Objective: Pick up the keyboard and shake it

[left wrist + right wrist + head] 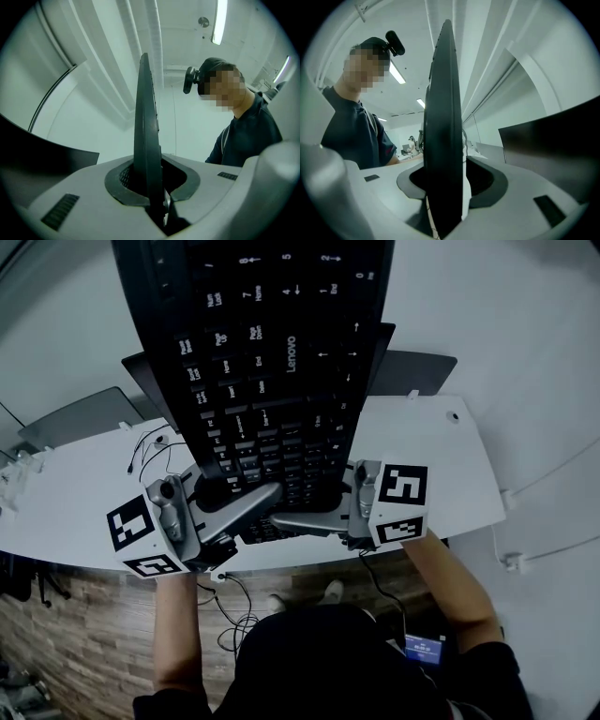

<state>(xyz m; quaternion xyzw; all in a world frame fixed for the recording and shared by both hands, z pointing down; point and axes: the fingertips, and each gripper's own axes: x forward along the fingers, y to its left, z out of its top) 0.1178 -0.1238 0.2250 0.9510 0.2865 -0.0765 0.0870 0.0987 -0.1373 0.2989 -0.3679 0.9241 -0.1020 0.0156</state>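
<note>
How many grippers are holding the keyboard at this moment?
2: the left gripper grips the keyboard at its near end from the left, the right gripper from the right.

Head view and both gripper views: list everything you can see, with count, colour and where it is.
keyboard: one, black, held up off the table
table: one, white, below the keyboard
monitor: one, dark, at the table's far edge
cables: several, black, on the table's left part
floor: wood brown, under the table
left gripper: grey, shut on the keyboard's near end
right gripper: grey, shut on the same end
person: one, dark top
</note>
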